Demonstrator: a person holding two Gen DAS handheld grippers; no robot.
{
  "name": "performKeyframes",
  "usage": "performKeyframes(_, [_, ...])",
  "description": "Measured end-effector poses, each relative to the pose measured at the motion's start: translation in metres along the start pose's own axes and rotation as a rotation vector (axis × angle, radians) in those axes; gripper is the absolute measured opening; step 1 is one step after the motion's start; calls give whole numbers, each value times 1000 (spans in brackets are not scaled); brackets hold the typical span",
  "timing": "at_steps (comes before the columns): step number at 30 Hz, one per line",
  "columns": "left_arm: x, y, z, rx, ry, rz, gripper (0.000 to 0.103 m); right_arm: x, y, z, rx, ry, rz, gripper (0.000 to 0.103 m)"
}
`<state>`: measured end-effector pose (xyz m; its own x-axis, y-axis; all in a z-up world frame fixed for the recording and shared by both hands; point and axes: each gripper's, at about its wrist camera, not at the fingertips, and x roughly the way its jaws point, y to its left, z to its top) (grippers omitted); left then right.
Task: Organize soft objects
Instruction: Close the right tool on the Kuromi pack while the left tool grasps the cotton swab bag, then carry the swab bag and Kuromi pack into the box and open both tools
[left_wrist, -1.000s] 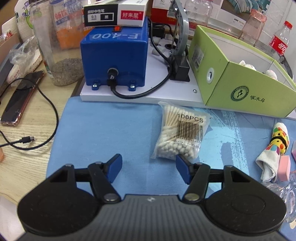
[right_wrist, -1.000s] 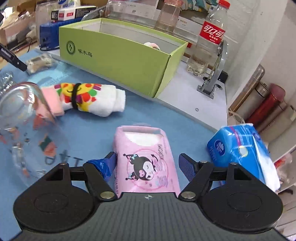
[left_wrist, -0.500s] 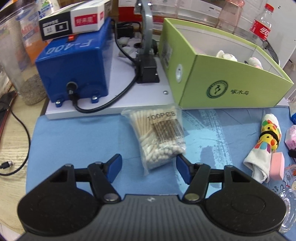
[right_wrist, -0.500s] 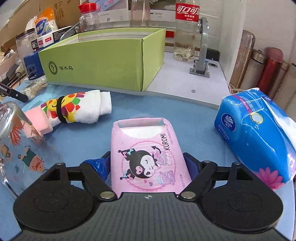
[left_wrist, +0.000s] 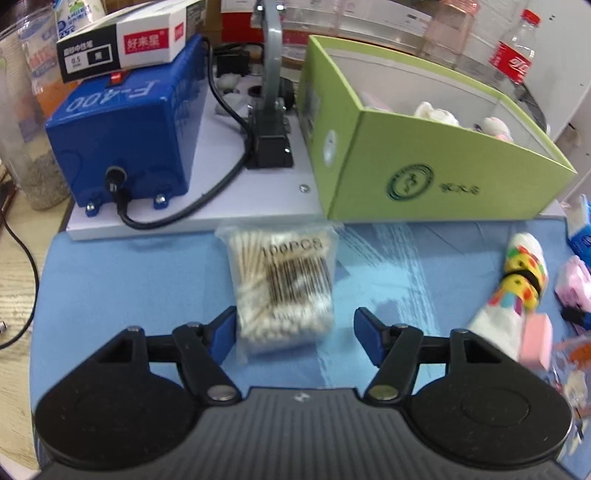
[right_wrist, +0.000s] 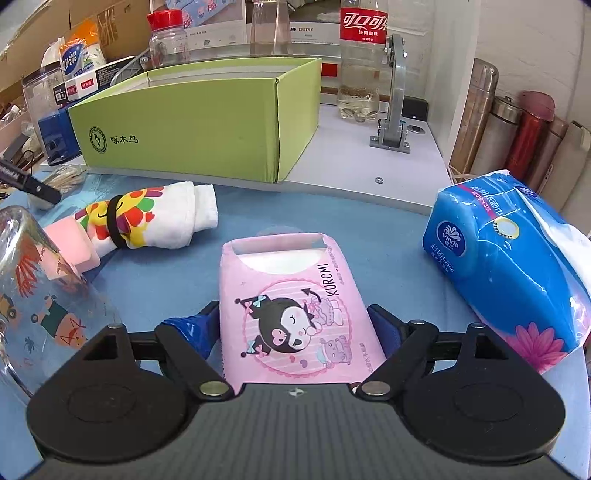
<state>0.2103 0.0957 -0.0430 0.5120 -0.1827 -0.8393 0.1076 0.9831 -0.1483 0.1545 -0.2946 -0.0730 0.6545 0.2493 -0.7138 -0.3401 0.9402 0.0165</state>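
My left gripper (left_wrist: 293, 332) hovers low over the blue mat (left_wrist: 110, 266), its jaws opening. A clear bag of cotton swabs (left_wrist: 284, 280) lies between the fingers, close to the left one, with a gap on the right. The right gripper (right_wrist: 291, 325) straddles a pink Kuromi tissue pack (right_wrist: 291, 295) lying flat on the mat; its jaws are opening and the pads sit at the pack's sides without squeezing it. A rolled colourful towel (right_wrist: 147, 218) with a black band and a pink sponge (right_wrist: 70, 243) lie to the left. Behind stands the green box (right_wrist: 192, 136), with plush items inside.
A blue tissue pack (right_wrist: 498, 258) lies right of the pink one. A printed glass (right_wrist: 33, 295) stands at the left edge. Behind the mat, a blue machine (left_wrist: 125, 122) with a cable sits on a white platform. A cola bottle (right_wrist: 362, 55) and metal flasks (right_wrist: 517, 136) line the back.
My left gripper swung right and closed in, so the swab bag now sits between its fingers. The right gripper rolled level and its jaws widened around the pink pack.
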Motion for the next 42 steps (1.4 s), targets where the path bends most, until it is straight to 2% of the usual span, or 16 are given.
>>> performKeyframes(3, [2,1,7,-8,-26,78,66,2,-1,2,-1,5,4,71])
performKeyframes(6, [17,2,18,-24,-10,82,67,4,0,4,8,6,-5,72])
performKeyframes(10, [24,-9,20,33,-29,144,68,5,2,4,24,-1,-20,74])
performKeyframes(21, [22,-9,15,13,-62,147,68,6,2,1,39,-26,-39,76])
performKeyframes(23, [21,-9,13,11,-74,152,60,5,4,1,50,-26,-47,74])
performKeyframes(24, [18,-8,11,7,-81,141,46,3,5,1,54,-24,-51,72])
performKeyframes(25, [15,-6,10,-2,-81,132,40,2,6,1,58,-22,-52,66])
performKeyframes(26, [13,-4,9,-7,-80,119,39,-1,9,1,55,-22,-53,55])
performKeyframes(27, [10,-1,7,-19,-80,101,37,-3,10,1,49,-17,-54,52])
performKeyframes(30, [-5,9,-5,-44,-92,69,36,-16,11,0,68,-19,-22,47])
performKeyframes(32, [-22,17,-13,-57,-105,41,36,-33,11,0,65,-53,-35,47])
performKeyframes(36, [-62,25,-8,-54,-173,2,36,-72,9,24,65,-164,-32,47])
performKeyframes(40, [-91,14,31,-42,-260,-53,36,-83,16,76,21,-274,-10,47])
performKeyframes(42, [-96,-1,58,1,-304,-54,36,-76,24,108,-12,-319,4,48])
